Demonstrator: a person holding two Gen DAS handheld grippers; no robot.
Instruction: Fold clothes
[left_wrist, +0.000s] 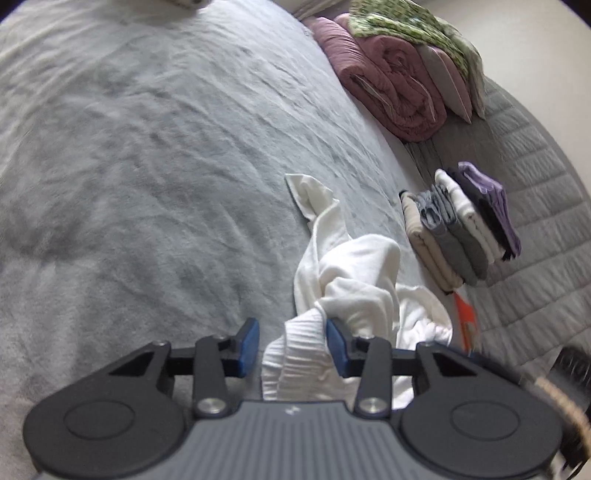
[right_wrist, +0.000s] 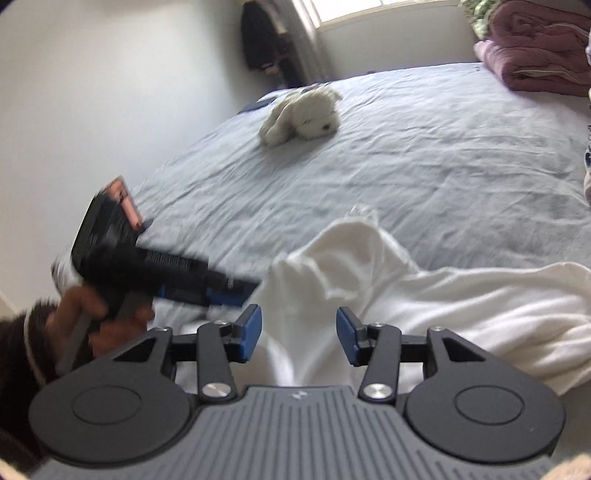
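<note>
Bed (left_wrist: 147, 177): covered by a wrinkled pale grey sheet, which fills most of both views; a quilted grey edge is seen at the right in the left wrist view
Blankets (left_wrist: 384, 81): a mauve folded bundle is stacked at the far right of the bed, with a green patterned cloth laid on top
Garment (left_wrist: 347, 280): white, crumpled and unfolded, spread on the sheet near the front edge; one twisted end is stretched away toward the middle of the bed, and a ribbed part is gathered right at the left gripper
Stack (left_wrist: 458, 229): folded clothes in beige, grey, white, dark and purple are piled just right of the garment, apart from it
Toy (right_wrist: 303, 116): a white plush dog is seen lying on the far side of the bed, well apart from the garment
Left gripper (left_wrist: 292, 345): jaws are held apart; ribbed white cloth is bunched between the blue pads and touches the right one, but it is not pinched
Right gripper (right_wrist: 299, 334): jaws are spread wide over the garment's near edge, with nothing clamped
Hand (right_wrist: 92, 325): seen blurred at the left of the right wrist view, wrapped around the left gripper's handle
Tag (left_wrist: 466, 317): a small orange piece is seen just below the stack, blurred
</note>
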